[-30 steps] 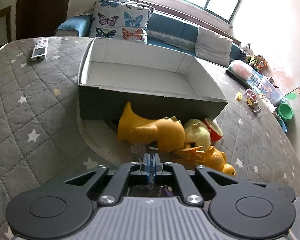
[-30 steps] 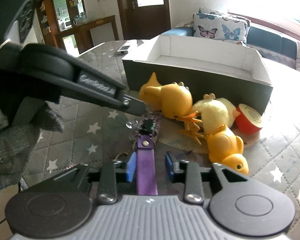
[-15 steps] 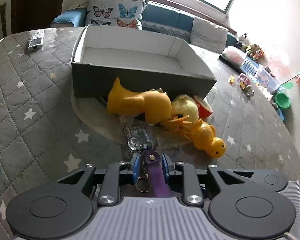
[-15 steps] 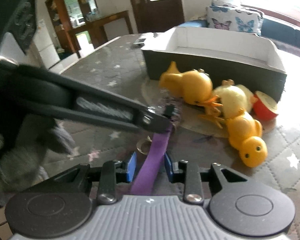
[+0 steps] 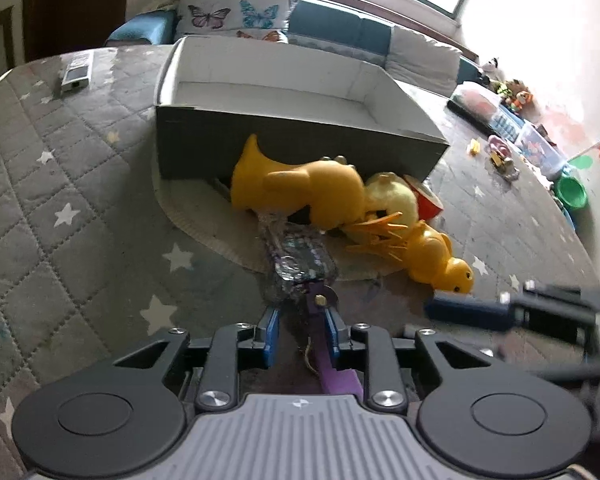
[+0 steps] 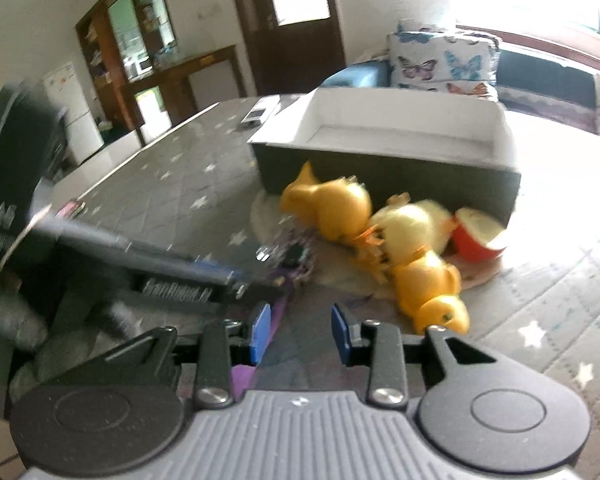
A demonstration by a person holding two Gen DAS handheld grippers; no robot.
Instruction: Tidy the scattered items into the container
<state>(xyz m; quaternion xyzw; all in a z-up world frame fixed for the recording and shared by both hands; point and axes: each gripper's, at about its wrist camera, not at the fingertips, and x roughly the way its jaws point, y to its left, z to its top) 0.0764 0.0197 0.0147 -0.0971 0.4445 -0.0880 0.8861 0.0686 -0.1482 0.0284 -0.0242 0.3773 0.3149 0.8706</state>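
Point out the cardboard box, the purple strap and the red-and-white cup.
cardboard box (image 5: 284, 142), left wrist view, on its dark front wall.
purple strap (image 5: 334, 376), left wrist view, on the flat band between the left gripper's fingers.
red-and-white cup (image 6: 474, 242), right wrist view, on its red side.

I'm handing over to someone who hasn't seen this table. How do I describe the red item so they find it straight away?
Start at the big open box with white inside walls on the grey star-patterned quilt. A cluster of yellow duck toys lies against its near wall. At the right end of that cluster, by the box's corner, sits the red cup-shaped toy tipped on its side, the only red thing among the yellow.
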